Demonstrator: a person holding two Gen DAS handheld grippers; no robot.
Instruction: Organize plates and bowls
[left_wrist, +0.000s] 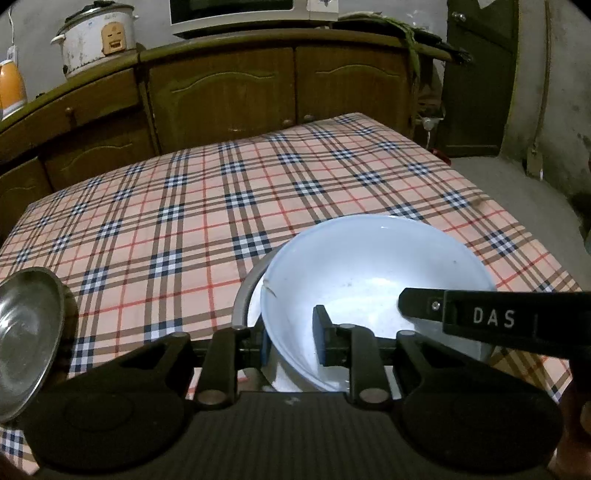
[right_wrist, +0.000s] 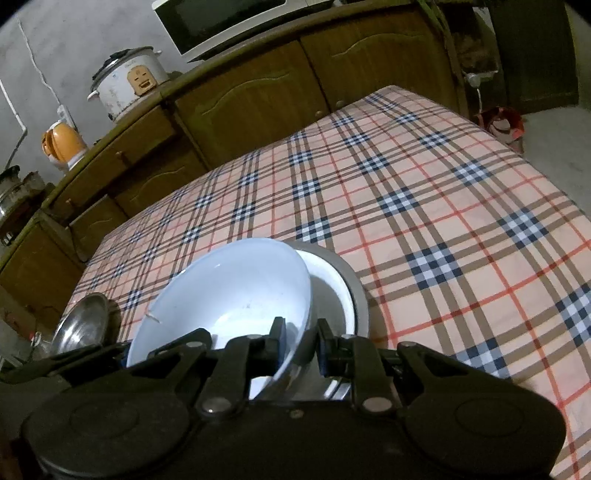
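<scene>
A pale blue bowl (left_wrist: 369, 280) hangs tilted over a white dish (right_wrist: 332, 291) that lies in a grey metal plate (right_wrist: 356, 288) on the checked tablecloth. My left gripper (left_wrist: 291, 334) is shut on the bowl's near left rim, one pad inside and one outside. My right gripper (right_wrist: 301, 332) is shut on the opposite rim in the same way. In the left wrist view one of the right gripper's fingers (left_wrist: 421, 305) reaches over the bowl from the right. A steel plate (left_wrist: 26, 339) rests at the table's near left corner (right_wrist: 81, 325).
The table under its checked cloth (left_wrist: 229, 192) stands against brown cabinets (left_wrist: 258, 92). On the cabinet top are a rice cooker (left_wrist: 98, 37), a microwave (right_wrist: 229, 22) and an orange kettle (right_wrist: 64, 146). A red bag (right_wrist: 500, 123) lies on the floor past the far right corner.
</scene>
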